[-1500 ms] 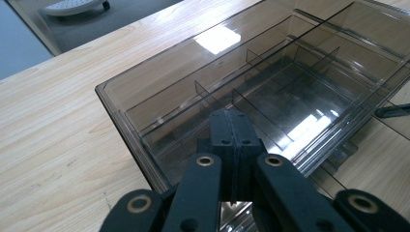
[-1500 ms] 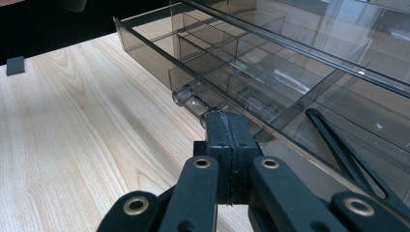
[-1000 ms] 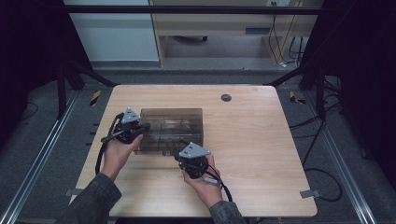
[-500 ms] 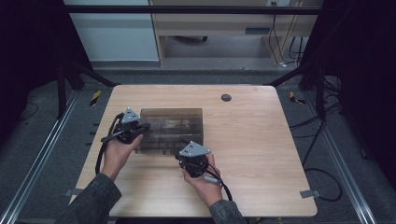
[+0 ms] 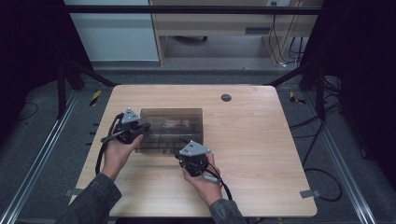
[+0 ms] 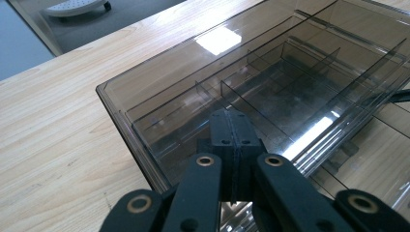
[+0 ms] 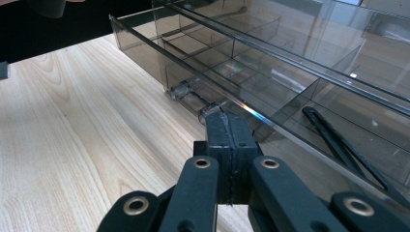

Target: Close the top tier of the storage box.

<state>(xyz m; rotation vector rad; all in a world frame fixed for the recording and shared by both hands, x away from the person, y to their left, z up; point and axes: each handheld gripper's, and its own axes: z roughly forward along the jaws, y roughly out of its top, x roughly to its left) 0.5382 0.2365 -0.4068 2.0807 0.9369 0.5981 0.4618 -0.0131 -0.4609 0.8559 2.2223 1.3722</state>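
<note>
Smoky organizer box [image 5: 172,129] on table [image 5: 261,140]; grommet [image 5: 226,97] well apart, unobstructed

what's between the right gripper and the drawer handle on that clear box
Nothing visible. The right gripper, jaws shut, sits right at the small clear handle on the smoky drawer box, with only bare table beside it.

My right gripper [image 7: 227,121] had its jaws pressed together, their tips at the handle [image 7: 193,99] on the smoky clear drawer [image 7: 251,72], pulled partway out over the wooden table [image 7: 82,140].
</note>
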